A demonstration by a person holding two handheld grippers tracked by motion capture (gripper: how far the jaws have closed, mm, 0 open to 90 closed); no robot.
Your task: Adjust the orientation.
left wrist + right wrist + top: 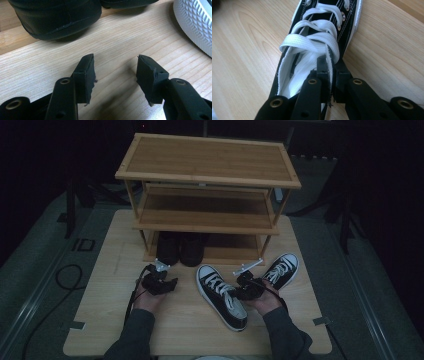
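Observation:
Two black high-top sneakers with white laces lie on the wooden table. The nearer sneaker (220, 295) (312, 45) has my right gripper (243, 291) (330, 62) shut on its right side wall, just beside the top laces. The other sneaker (282, 269) lies to the right, toe toward the rack. My left gripper (160, 280) (115, 65) is open over bare table, with nothing between its pads. Just ahead of it is a black shoe (55, 17), and the nearer sneaker's white toe rubber (197, 22) shows at its right.
A three-tier bamboo shoe rack (207, 175) stands at the back of the table (110, 320). A pair of black shoes (180, 249) sits on its bottom shelf. Cables run across the floor at the left (65, 275).

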